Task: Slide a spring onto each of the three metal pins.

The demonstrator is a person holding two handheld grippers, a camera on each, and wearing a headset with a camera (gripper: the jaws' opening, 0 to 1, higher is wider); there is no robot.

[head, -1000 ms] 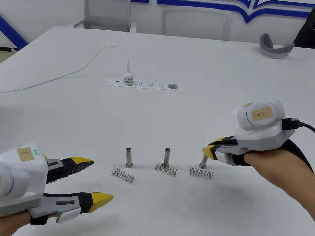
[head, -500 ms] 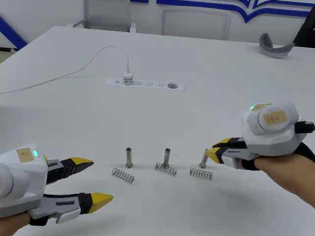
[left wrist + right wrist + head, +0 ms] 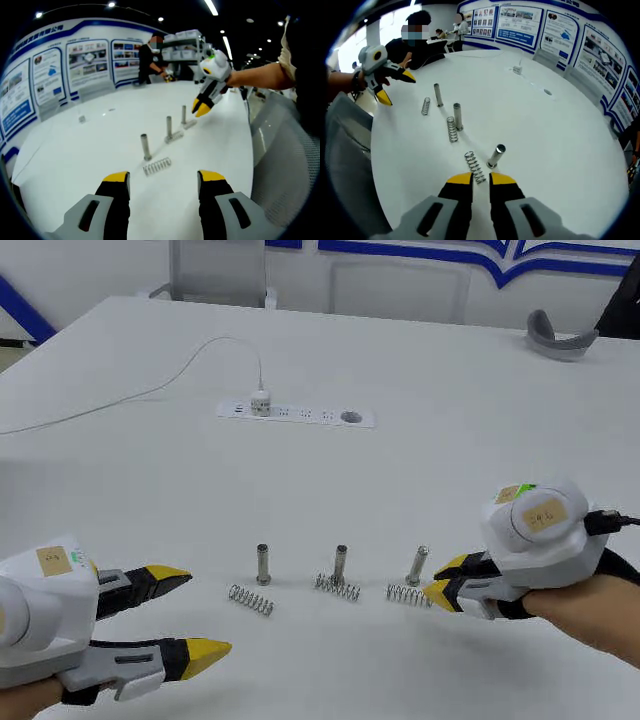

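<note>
Showing unreadable stickers [image 3: 52,557]: L claw [image 3: 208,610], R claw [image 3: 433,580].

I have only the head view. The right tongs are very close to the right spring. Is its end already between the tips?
Observer: In the right gripper view the right spring ends at the narrow gap between the right tongs, which are not shut.
Operator: Where do the left tongs aim?
Observer: In the left gripper view the left spring lies straight ahead of them, beyond their tips.
Operator: Is somebody else in the room?
Observer: A person stands beyond the table.
</note>
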